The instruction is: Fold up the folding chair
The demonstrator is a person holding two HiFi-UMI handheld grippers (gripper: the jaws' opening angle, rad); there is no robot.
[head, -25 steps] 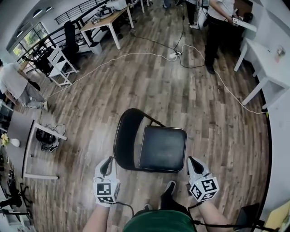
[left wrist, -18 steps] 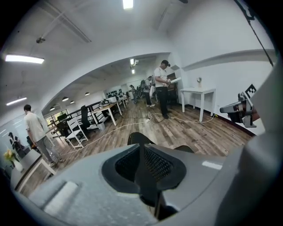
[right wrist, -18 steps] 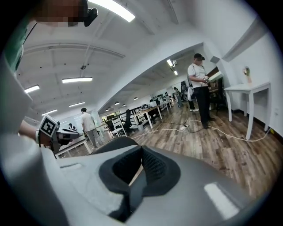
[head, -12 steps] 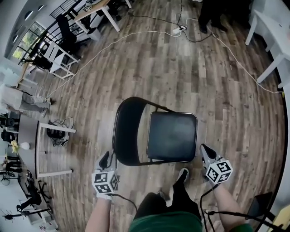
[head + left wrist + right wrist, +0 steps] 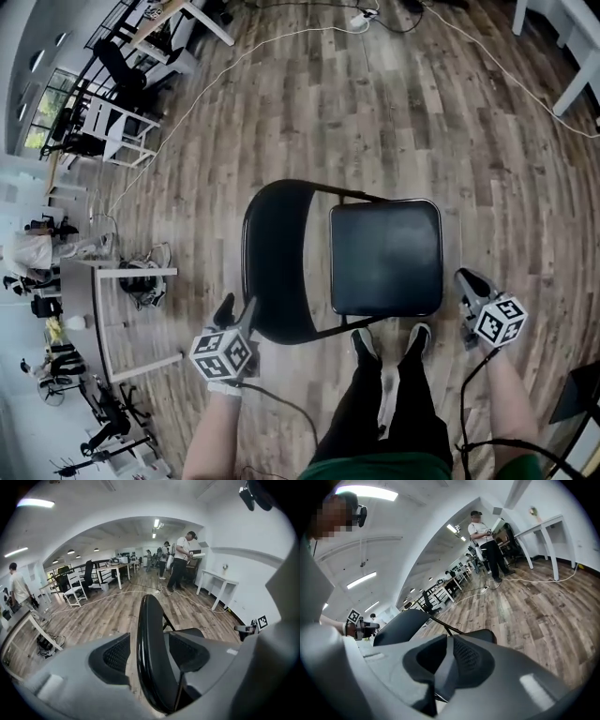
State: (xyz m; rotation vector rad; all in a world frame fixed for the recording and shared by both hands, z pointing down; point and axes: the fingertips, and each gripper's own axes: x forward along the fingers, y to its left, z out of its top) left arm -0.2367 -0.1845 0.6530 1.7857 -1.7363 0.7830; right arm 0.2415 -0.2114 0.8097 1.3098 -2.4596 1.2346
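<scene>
The black folding chair stands unfolded on the wood floor, its backrest [image 5: 277, 258] to the left of its padded seat [image 5: 386, 255]. My left gripper [image 5: 236, 314] is at the backrest's near edge. In the left gripper view the backrest rim [image 5: 149, 620] runs between its jaws [image 5: 152, 646]. These jaws have just been opening and stand open, with gaps on both sides of the rim. My right gripper [image 5: 467, 284] hangs just right of the seat's near right corner, apart from it. Its jaws [image 5: 449, 641] have just been opening by a sliver, still look together, and hold nothing.
My two shoes [image 5: 366, 342] stand right at the chair's near edge. A white cable [image 5: 281, 47] snakes across the floor beyond. White table legs [image 5: 572, 84] are at the far right, a small white table [image 5: 122, 323] at the left. A person [image 5: 180, 564] stands at the room's far end.
Both grippers have come down and apart. The left one has reached the backrest's rim and opened around it. The right one has moved out to the right of the seat.
</scene>
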